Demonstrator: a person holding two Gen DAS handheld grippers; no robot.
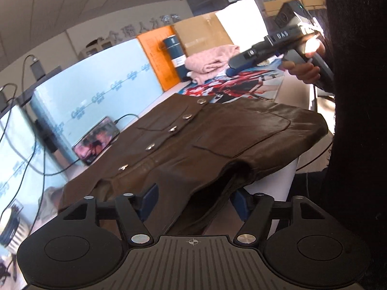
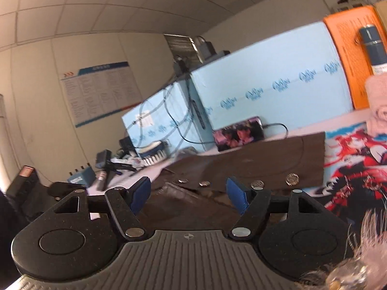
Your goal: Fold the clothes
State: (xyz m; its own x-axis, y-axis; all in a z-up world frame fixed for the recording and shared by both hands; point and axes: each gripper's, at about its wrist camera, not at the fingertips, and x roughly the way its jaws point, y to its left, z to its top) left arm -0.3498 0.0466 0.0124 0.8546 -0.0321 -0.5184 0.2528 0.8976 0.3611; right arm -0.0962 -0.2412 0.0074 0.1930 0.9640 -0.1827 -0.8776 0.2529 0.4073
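Black ribbed housing and linkage arms of the left gripper (image 1: 193,199) fill the foreground of the left wrist view, its blue-padded jaws spread wide on either side of a dark fold of the brown leather vest (image 1: 205,135), though whether the pads touch it I cannot tell; the vest lies front up across the white table (image 1: 167,94), buttoned down its line of metal snaps (image 1: 150,147), with two patch pockets, one edge drooping over the table's near side; it looks spread out and not yet folded, so I judge the task barely begun, with the folds still to make; the leather is smooth, faintly glossy and stiff, likely to hold broad creases instead of draping; beyond it lies a glossy printed anime mat (image 1: 232,89), then a soft knitted pink sweater (image 1: 210,61), which looks already folded; a propped phone (image 1: 96,142) on a cable stands beside the vest; the right gripper (image 2: 189,194) hovers above the vest, jaws wide apart and holding nothing.
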